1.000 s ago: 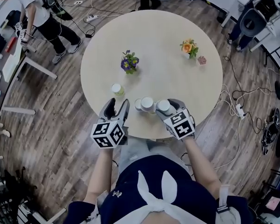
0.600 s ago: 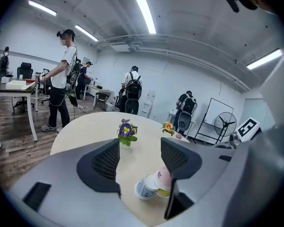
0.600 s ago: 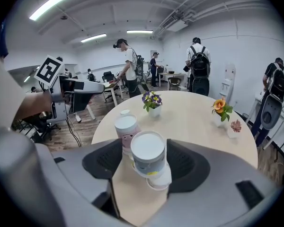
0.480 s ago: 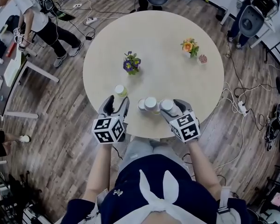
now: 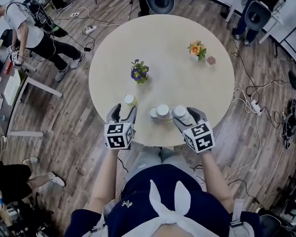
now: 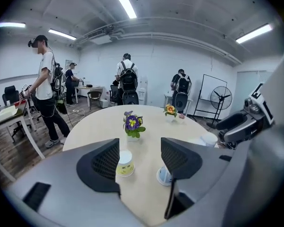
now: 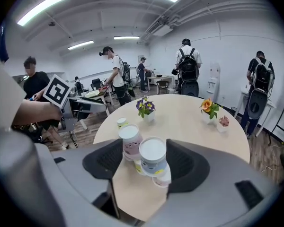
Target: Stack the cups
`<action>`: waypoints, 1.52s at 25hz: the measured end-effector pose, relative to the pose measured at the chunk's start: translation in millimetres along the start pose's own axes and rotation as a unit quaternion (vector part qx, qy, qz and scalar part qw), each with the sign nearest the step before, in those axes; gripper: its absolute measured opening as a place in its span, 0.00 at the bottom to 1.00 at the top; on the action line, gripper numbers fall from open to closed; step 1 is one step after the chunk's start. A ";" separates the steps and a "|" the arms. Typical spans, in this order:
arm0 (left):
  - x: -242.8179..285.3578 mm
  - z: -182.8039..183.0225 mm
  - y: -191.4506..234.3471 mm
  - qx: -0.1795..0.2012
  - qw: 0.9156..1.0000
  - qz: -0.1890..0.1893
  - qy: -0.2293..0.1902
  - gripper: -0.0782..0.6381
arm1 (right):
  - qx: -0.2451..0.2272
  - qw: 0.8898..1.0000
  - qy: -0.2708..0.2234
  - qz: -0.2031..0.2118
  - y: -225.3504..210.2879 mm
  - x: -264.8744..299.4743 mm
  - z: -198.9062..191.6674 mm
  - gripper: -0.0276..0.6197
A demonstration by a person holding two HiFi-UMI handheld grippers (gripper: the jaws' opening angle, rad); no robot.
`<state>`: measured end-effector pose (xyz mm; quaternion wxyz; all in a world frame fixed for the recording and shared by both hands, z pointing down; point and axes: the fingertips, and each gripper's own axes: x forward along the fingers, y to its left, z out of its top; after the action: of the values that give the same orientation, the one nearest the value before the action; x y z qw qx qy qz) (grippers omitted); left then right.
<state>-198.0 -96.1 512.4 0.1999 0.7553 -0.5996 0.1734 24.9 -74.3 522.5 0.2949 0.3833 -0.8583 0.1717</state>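
tabletop (image 5: pixel 163 48): round, smooth, pale beige | left gripper (image 6: pixel 139 160): grid-textured jaws apart, empty; upturned yellow paper cup (image 6: pixel 125 163) just ahead | right gripper (image 7: pixel 144 157): jaws apart around tapered white-based blue cup (image 7: pixel 153 156), pink cup (image 7: pixel 130 144) just beside, near edge

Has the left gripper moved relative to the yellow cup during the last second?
Yes. The left gripper has come forward over the table, nearer to the yellow cup; its fingers are open.
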 end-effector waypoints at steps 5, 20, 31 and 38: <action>20.1 -14.8 11.6 0.030 0.999 0.000 0.034 0.48 | 0.014 1.000 0.003 -0.016 2.4 -7.6 -0.9 0.49; 78.9 -58.7 31.9 0.073 0.991 -0.003 0.115 0.48 | 0.057 0.997 0.020 -0.037 -10.1 -5.7 -10.4 0.49; 103.9 -79.0 46.6 0.076 0.984 -0.013 0.158 0.48 | 0.074 0.996 0.029 -0.047 -8.2 1.6 -10.1 0.48; 111.3 -80.8 46.6 0.076 0.985 -0.016 0.157 0.48 | 0.079 0.995 0.034 -0.053 -7.4 0.1 -14.0 0.48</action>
<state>-220.6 -157.4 642.1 0.2363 0.7411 -0.5339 0.3314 35.7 -71.9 533.8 0.3016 0.4445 -0.8098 0.2360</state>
